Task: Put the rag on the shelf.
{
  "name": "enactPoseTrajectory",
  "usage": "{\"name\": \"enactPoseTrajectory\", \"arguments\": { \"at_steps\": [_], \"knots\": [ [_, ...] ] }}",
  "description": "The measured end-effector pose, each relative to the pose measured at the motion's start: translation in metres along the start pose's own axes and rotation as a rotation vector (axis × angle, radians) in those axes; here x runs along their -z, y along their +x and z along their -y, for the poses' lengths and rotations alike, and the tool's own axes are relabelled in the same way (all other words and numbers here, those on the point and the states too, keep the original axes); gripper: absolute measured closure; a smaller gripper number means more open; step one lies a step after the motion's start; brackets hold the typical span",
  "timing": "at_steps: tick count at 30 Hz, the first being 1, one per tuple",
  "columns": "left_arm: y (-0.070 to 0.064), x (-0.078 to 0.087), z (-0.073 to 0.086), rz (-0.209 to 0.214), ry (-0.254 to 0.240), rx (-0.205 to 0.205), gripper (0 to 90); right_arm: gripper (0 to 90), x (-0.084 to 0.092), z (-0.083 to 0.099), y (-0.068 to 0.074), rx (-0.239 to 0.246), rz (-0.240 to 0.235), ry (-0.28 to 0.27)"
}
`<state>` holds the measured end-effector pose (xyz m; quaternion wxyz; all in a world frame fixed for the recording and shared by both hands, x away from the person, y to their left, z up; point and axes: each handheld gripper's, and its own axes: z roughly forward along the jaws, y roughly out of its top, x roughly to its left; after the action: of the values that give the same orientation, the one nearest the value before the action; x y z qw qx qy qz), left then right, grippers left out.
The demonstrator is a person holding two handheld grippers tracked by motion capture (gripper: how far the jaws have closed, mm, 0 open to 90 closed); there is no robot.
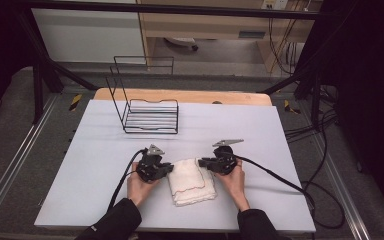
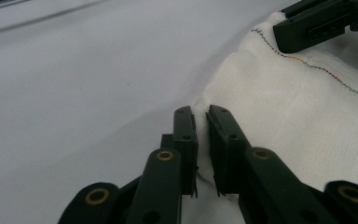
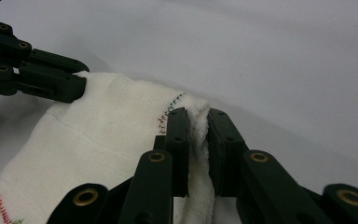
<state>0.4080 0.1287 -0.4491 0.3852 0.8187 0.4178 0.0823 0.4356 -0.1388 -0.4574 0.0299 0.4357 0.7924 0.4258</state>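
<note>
While the folded white cloth (image 1: 192,180) is lying on the near middle of the table (image 1: 80,165), we are pinching its far corners with the left gripper (image 1: 167,169) and right gripper (image 1: 201,162), so lifting or folding is still waiting.

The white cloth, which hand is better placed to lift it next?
Neither alone. The left tongs and right tongs each pinch a far corner of the white cloth, so probably both lift together.
</note>
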Motion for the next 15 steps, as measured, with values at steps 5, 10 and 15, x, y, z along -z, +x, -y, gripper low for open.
{"name": "enactPoseTrajectory", "arguments": {
  "at_steps": [5, 10, 15],
  "knots": [
    [0.002, 0.001, 0.0, 0.009, 0.0, 0.02, 82.4, 83.2, 0.002, 0.0, 0.002, 0.003, 0.009, -0.014],
    [0.001, 0.002, -0.001, 0.007, -0.011, 0.026, 82.6, 83.6, 0.008, -0.001, 0.004, 0.021, 0.006, -0.037],
    [0.0, 0.007, -0.002, 0.011, -0.042, 0.031, 82.7, 83.8, 0.017, -0.002, 0.008, 0.032, 0.001, -0.066]
  ]
}}
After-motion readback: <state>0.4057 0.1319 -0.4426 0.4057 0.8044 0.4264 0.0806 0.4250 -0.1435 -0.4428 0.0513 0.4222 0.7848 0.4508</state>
